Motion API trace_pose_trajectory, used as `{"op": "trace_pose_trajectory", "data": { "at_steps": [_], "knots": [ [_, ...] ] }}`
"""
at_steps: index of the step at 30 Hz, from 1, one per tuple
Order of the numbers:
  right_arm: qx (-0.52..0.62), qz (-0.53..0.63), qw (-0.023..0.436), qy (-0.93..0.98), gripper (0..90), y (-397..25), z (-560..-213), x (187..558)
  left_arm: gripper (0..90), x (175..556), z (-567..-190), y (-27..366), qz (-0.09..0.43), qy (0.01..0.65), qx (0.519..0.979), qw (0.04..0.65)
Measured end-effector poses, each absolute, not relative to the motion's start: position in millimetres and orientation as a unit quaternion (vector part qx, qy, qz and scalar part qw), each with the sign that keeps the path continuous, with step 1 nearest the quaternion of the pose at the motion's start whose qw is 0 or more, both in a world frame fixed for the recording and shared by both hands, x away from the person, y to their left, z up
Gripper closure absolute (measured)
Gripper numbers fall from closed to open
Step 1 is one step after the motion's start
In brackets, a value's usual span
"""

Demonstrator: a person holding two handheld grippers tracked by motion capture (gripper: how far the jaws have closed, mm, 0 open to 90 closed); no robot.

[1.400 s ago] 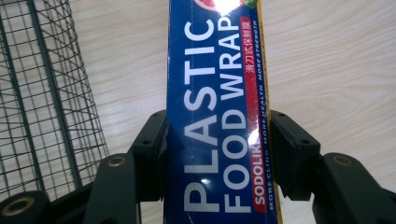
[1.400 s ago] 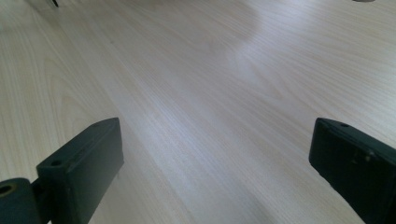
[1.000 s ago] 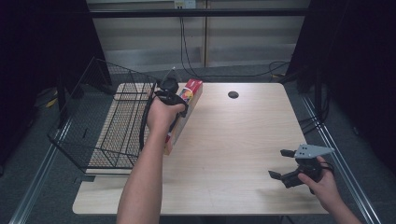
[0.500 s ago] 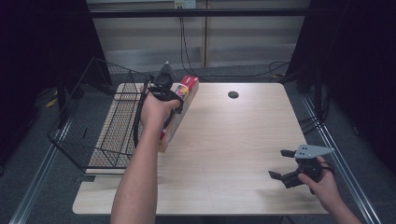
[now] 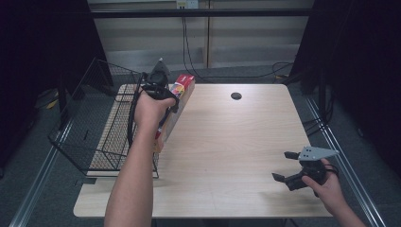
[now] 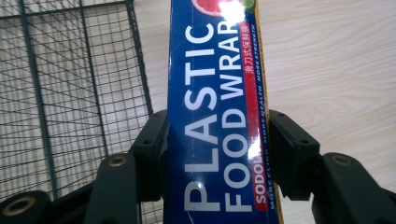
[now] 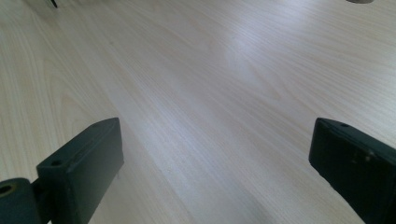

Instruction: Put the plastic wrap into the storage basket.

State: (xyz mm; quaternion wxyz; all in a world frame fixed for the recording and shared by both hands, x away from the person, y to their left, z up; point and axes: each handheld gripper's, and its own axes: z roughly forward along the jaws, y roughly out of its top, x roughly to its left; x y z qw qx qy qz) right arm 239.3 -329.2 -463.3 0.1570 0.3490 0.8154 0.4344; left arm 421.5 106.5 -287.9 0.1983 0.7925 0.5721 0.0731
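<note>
The bench [image 5: 227, 142] is a pale wood top with a small dark hole near its far edge and little else on its open surface. A black wire basket [image 5: 101, 127] takes up its left edge, from the far left corner toward the near one, its outer wall leaning out past the bench. The box [image 5: 174, 106], a long carton of plastic food wrap, is held off the bench along the basket's inner side, its far end raised near the far left corner. The left gripper [image 5: 163, 94] holds it with the jaws shut across its narrow width, one pad on each long side, as the left gripper view shows [image 6: 217, 154]. The right gripper [image 5: 295, 168] rests near the near right corner with its jaws wide and nothing between them. The step in hand looks like carrying the box over to the basket. The next move would call for swinging it left over the basket's rim, keeping its length in line with the basket, lowering it inside, then letting go.
</note>
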Motion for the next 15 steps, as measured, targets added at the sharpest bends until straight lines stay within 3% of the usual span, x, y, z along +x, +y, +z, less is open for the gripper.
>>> {"op": "trace_pose_trajectory", "data": {
  "at_steps": [15],
  "knots": [
    [0.350, 0.435, 0.158, 0.815, 2.5, -328, -464, 240, 45.9, 418, -276, 121, 0.077, 0.585, 0.783, 0.197]
  ]
}}
